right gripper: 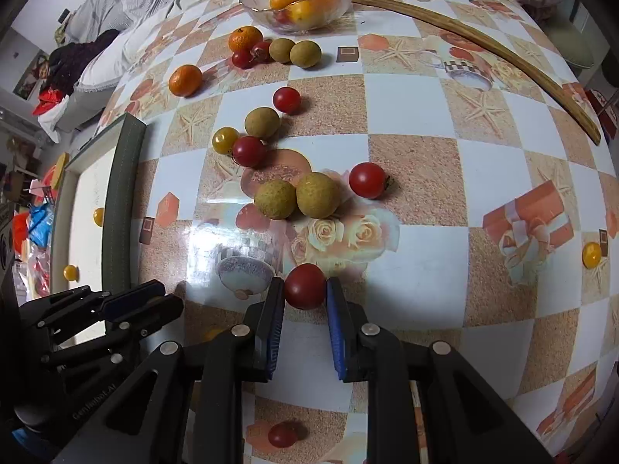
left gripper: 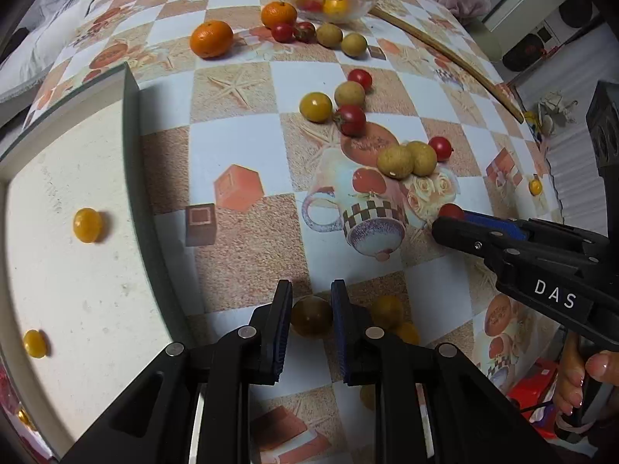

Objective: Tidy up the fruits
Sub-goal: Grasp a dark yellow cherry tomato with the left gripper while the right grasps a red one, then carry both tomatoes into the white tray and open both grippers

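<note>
My left gripper [left gripper: 311, 295] is shut on a yellow cherry tomato [left gripper: 310, 315] just right of the white tray [left gripper: 77, 290], which holds two small yellow tomatoes [left gripper: 88, 225]. My right gripper [right gripper: 305, 290] is shut on a red cherry tomato [right gripper: 305, 285] low over the table; it shows in the left wrist view [left gripper: 448, 218] too. Loose red tomatoes [right gripper: 366, 179], longans [right gripper: 317, 195], a yellow tomato [right gripper: 225, 140] and tangerines [right gripper: 185, 80] lie across the checked tablecloth. A glass bowl [right gripper: 255, 9] at the far edge holds oranges and tomatoes.
A curved wooden stick [right gripper: 483, 44] lies at the far right of the table. A lone yellow tomato [right gripper: 591, 255] sits near the right edge. Another red tomato [right gripper: 282, 435] lies under my right gripper. Bedding and clutter lie beyond the table's far left.
</note>
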The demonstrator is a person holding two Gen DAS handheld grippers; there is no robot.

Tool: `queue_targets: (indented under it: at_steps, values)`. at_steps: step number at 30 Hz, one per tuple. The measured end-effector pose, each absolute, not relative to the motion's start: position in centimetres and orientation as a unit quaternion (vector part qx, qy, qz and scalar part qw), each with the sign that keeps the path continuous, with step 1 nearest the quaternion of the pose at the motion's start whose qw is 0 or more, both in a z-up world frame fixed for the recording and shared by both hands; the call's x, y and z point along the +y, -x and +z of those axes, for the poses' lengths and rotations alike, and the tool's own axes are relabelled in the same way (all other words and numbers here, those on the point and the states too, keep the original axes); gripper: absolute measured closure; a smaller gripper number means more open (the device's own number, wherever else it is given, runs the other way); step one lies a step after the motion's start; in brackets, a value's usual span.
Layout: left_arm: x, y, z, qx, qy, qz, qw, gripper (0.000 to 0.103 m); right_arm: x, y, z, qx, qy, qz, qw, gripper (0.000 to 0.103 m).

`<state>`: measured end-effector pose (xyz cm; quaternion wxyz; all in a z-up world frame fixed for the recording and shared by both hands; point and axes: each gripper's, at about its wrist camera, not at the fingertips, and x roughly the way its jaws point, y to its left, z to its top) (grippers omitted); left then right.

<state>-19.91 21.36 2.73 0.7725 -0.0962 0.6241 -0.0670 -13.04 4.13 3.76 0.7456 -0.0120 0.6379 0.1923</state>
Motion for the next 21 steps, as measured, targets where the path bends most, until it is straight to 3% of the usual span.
queue_targets:
  at_steps: [21]
  values:
    - [28.6, 21.5, 6.3, 0.583, 0.137, -0.004, 0.801, 0.081, 12.5, 13.4, 6.5, 0.616, 0.047, 0.265, 0.74, 0.079]
